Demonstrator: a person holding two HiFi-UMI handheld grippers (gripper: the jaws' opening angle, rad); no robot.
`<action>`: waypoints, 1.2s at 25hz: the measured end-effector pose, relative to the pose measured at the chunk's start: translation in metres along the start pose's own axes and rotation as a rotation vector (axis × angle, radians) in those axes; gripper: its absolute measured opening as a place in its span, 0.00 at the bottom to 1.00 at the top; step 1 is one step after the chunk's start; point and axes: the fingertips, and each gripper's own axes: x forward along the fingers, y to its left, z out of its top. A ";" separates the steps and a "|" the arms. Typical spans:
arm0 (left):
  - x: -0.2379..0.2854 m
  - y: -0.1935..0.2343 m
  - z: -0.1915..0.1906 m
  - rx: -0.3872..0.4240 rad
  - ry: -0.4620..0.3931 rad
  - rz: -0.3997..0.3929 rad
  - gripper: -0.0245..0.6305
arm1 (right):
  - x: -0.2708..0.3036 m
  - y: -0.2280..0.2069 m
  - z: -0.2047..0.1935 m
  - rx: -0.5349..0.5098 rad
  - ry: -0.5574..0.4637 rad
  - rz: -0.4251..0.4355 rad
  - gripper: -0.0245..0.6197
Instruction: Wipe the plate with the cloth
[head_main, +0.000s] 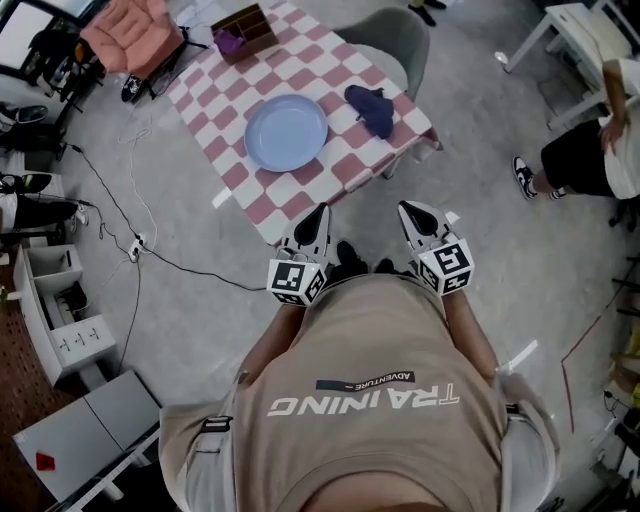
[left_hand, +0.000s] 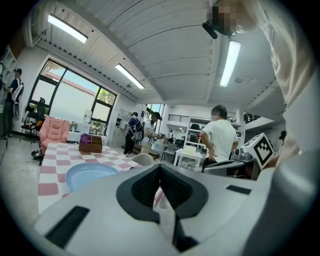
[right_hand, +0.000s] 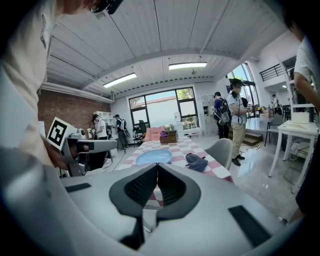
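A light blue plate (head_main: 286, 132) lies empty in the middle of a red-and-white checked table (head_main: 225, 150). To its right, near the table's edge, a crumpled dark blue cloth (head_main: 372, 108) rests on the checks. My left gripper (head_main: 320, 212) and right gripper (head_main: 408, 208) hover side by side just short of the table's near edge, both shut and holding nothing. In the left gripper view its jaws (left_hand: 160, 170) meet, with the plate (left_hand: 90, 175) ahead on the left. The right gripper (right_hand: 157, 167) points at the plate (right_hand: 154, 157) and cloth (right_hand: 196, 161).
A wooden box (head_main: 245, 30) stands at the table's far end, and a grey chair (head_main: 392, 40) is tucked in on the far right side. A pink armchair (head_main: 130, 35) and floor cables (head_main: 130, 220) lie left. A person (head_main: 600, 150) is at the right by a white table (head_main: 570, 30).
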 end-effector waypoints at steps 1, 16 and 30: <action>0.002 0.003 0.002 0.003 -0.005 -0.011 0.06 | 0.006 0.001 0.003 -0.007 0.001 -0.002 0.07; 0.009 0.074 0.004 -0.028 0.000 -0.012 0.06 | 0.063 0.023 0.013 -0.061 0.062 0.016 0.07; 0.055 0.084 0.010 -0.069 0.002 0.153 0.06 | 0.106 -0.037 0.043 -0.168 0.044 0.161 0.07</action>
